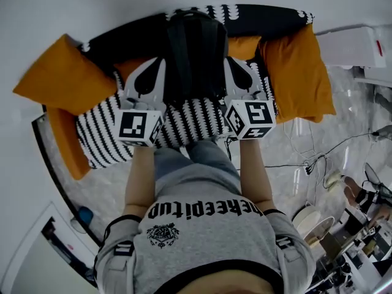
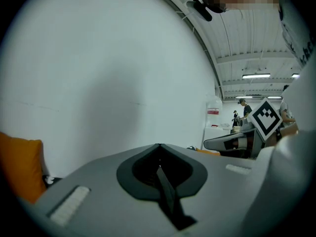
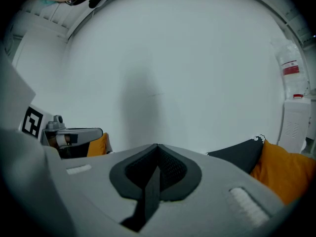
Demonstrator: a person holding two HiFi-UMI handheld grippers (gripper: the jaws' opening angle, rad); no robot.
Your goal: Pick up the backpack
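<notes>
The black backpack (image 1: pixel 196 51) hangs between my two grippers, over a sofa, with its back panel and straps towards me. My left gripper (image 1: pixel 158 63) is shut on a black backpack strap (image 2: pixel 168 196), which runs through the closed jaws in the left gripper view. On the backpack's right side, my right gripper (image 1: pixel 231 63) is shut on the other strap (image 3: pixel 147 194). Both grippers point at the white wall, nearly level. Each gripper view shows the other gripper at its edge.
Below the backpack is a black-and-white striped sofa seat (image 1: pixel 190 127). Orange pillows lie at its left (image 1: pixel 58 72) and right (image 1: pixel 300 72). Cables (image 1: pixel 306 158) and clutter lie on the floor at the right. A white box (image 1: pixel 355 45) stands beyond the right pillow.
</notes>
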